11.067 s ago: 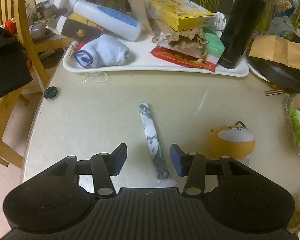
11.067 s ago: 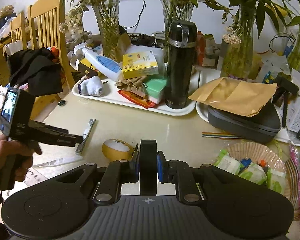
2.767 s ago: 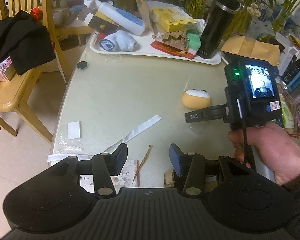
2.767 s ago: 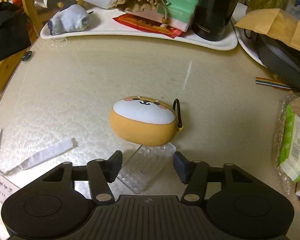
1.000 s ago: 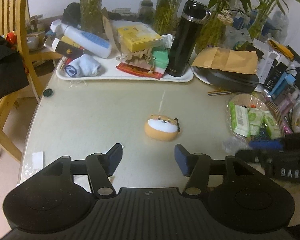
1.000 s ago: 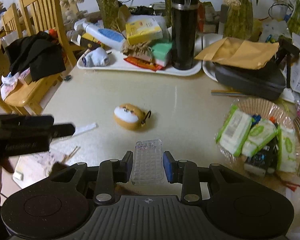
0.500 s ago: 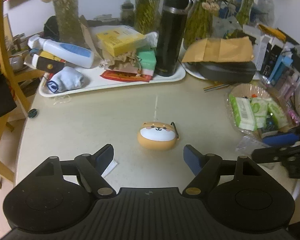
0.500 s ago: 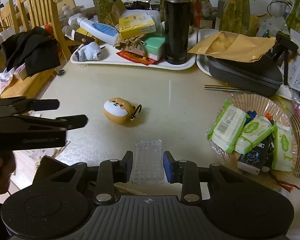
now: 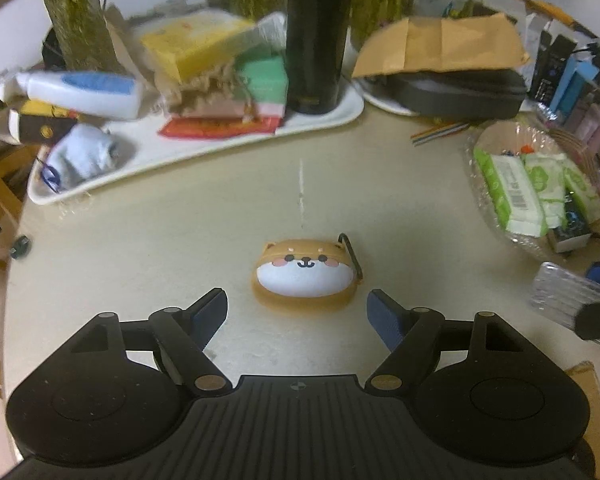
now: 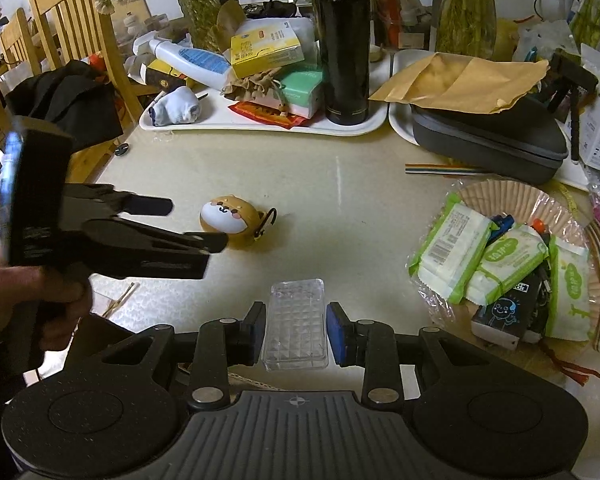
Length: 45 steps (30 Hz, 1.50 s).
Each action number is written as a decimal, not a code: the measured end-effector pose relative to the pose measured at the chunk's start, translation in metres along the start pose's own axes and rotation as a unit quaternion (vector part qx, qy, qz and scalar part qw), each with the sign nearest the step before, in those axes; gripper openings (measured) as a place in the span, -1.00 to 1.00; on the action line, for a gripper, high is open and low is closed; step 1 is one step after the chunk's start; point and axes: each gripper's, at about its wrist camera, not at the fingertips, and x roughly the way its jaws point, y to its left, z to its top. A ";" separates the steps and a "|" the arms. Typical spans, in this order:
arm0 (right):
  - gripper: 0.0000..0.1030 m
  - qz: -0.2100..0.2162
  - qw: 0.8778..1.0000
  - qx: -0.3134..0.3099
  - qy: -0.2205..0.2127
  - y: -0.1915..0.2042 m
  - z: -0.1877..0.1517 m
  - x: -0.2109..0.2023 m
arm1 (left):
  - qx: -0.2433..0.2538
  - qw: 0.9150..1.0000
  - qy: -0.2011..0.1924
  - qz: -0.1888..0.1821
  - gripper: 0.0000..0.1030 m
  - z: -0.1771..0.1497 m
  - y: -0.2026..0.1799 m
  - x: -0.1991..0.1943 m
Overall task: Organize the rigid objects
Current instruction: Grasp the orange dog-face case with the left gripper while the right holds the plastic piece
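Since half a second ago the left tool [image 9: 297, 312] has dropped closer to the orange dog-face case [image 9: 305, 276], which lies alone on the counter [image 9: 180, 232] just ahead of the wide-spread jaws, untouched. To the right, the right tool [image 10: 296, 334] holds the clear studded box [image 10: 295, 325] clamped by its long sides, clear of the counter. The case looks light, rounded and rubbery-skinned, likely grippy but prone to rolling, so it is best taken across its broad flanks, avoiding the black loop [image 9: 350, 252].
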 end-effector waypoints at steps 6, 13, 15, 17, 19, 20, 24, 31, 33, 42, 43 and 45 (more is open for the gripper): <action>-0.31 0.006 1.000 0.002 0.000 -0.005 -0.002 -0.001 | -0.018 1.000 0.019 -0.007 0.49 0.009 0.002 0.014; -0.31 0.008 1.000 0.005 -0.001 -0.008 -0.002 0.000 | -0.035 0.999 0.032 0.001 0.49 0.021 -0.005 0.034; -0.31 0.008 1.000 0.004 0.000 -0.008 -0.002 0.000 | -0.036 0.999 0.034 0.007 0.49 0.023 -0.007 0.037; -0.31 0.009 1.000 0.004 0.000 -0.008 -0.002 0.000 | -0.042 0.998 0.037 0.007 0.49 0.025 -0.006 0.041; -0.31 0.009 1.000 0.004 0.001 -0.008 -0.002 0.000 | -0.046 0.998 0.041 0.004 0.49 0.026 -0.006 0.045; -0.31 0.009 1.000 0.004 0.001 -0.008 -0.002 0.000 | -0.046 0.998 0.042 0.004 0.49 0.026 -0.006 0.046; -0.31 0.006 1.000 0.006 0.001 -0.009 -0.002 0.001 | -0.037 0.999 0.039 0.010 0.45 0.024 -0.011 0.048; -0.31 0.001 1.000 0.006 0.002 -0.006 -0.001 0.002 | -0.033 0.999 0.028 0.006 0.33 0.025 -0.011 0.037; -0.31 -0.001 1.000 0.006 0.001 -0.006 0.000 0.002 | -0.045 0.999 0.027 0.000 0.32 0.026 -0.007 0.031; -0.31 -0.011 1.000 0.006 0.001 -0.002 0.002 0.004 | -0.052 0.999 0.013 -0.007 0.32 0.020 0.001 0.008; -0.31 -0.011 1.000 0.006 0.000 -0.002 0.002 0.003 | -0.052 0.999 0.010 -0.008 0.32 0.019 0.002 0.004; -0.31 -0.012 1.000 0.005 0.000 0.000 0.002 0.003 | -0.053 0.999 0.004 -0.010 0.32 0.017 0.002 -0.005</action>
